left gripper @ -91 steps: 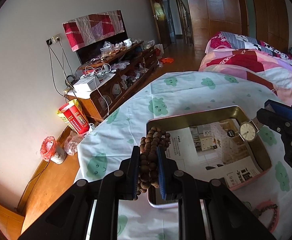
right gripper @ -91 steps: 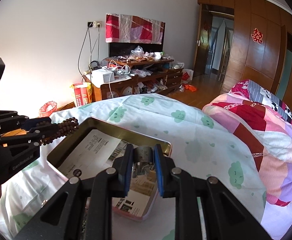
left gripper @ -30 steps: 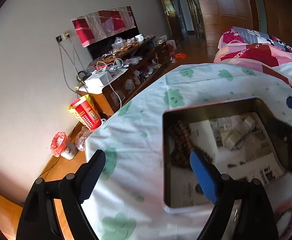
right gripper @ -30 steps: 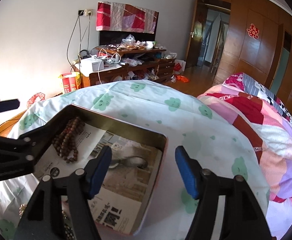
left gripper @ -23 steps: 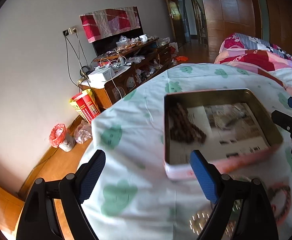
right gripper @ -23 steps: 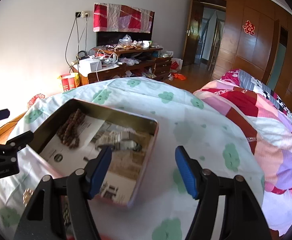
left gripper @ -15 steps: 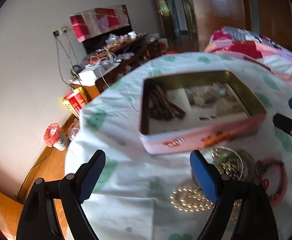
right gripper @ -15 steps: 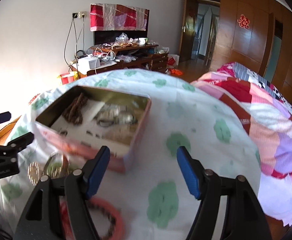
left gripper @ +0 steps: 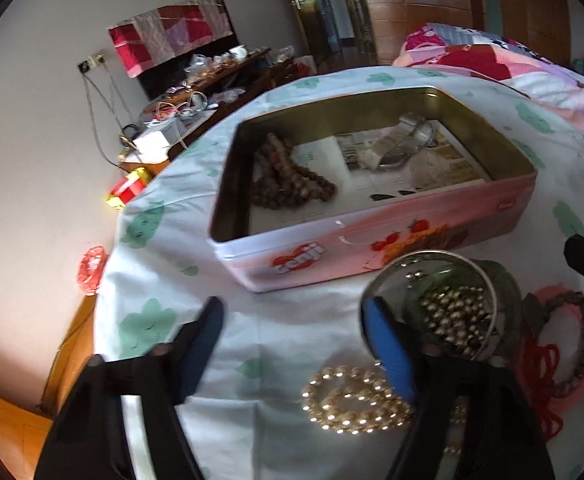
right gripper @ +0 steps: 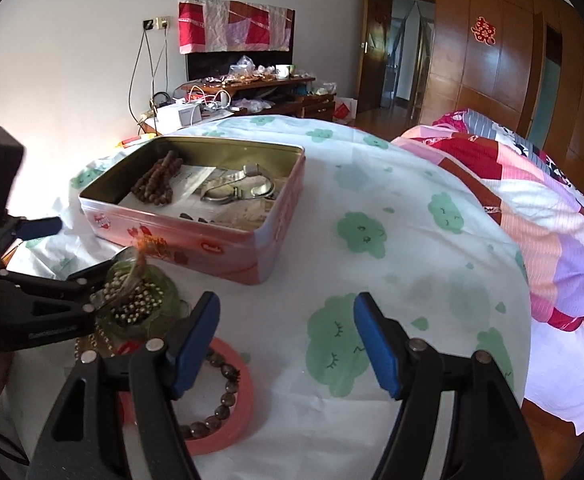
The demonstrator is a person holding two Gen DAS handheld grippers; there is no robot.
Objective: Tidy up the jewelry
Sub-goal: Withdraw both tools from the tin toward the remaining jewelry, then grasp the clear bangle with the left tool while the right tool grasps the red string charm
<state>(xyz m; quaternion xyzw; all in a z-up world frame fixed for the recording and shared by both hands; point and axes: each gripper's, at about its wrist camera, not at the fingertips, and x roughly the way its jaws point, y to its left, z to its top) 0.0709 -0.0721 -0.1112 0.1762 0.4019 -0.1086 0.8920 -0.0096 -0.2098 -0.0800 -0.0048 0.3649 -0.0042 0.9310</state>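
L tongs seen closing, nothing gripped yet, pearls just below. R tongs held open, empty, beside pink ring. Tin behind.

White cloth with green cloud prints covers the table. A patchwork quilt lies to the right. A cluttered wooden cabinet stands against the wall beneath a red patchwork cloth.
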